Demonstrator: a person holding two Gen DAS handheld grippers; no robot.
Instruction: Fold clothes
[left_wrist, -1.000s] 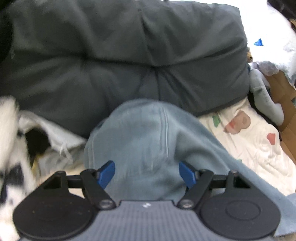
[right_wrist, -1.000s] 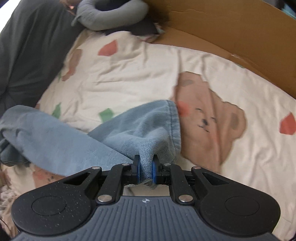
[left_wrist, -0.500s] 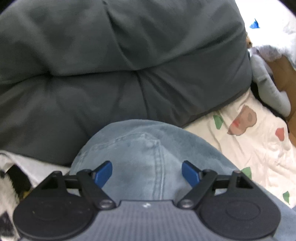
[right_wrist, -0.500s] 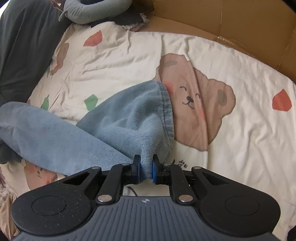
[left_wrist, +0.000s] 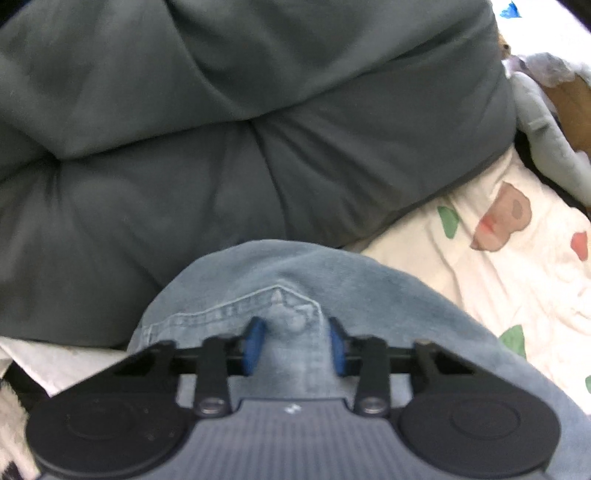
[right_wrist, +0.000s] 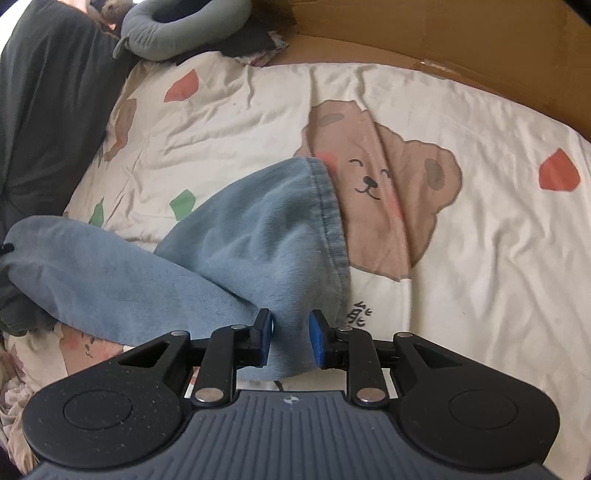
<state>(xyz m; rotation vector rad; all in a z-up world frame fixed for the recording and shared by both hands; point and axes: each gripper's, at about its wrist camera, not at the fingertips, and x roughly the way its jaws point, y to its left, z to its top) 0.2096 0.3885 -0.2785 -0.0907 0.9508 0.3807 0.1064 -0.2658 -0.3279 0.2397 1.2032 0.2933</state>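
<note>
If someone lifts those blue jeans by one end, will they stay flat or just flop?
Probably flop: the jeans already lie bunched in soft folds over the bear-print sheet. The denim looks thick, with a stitched hem, so likely heavy for cloth. It bunches between the closing left gripper, so it should hardly slip.
</note>
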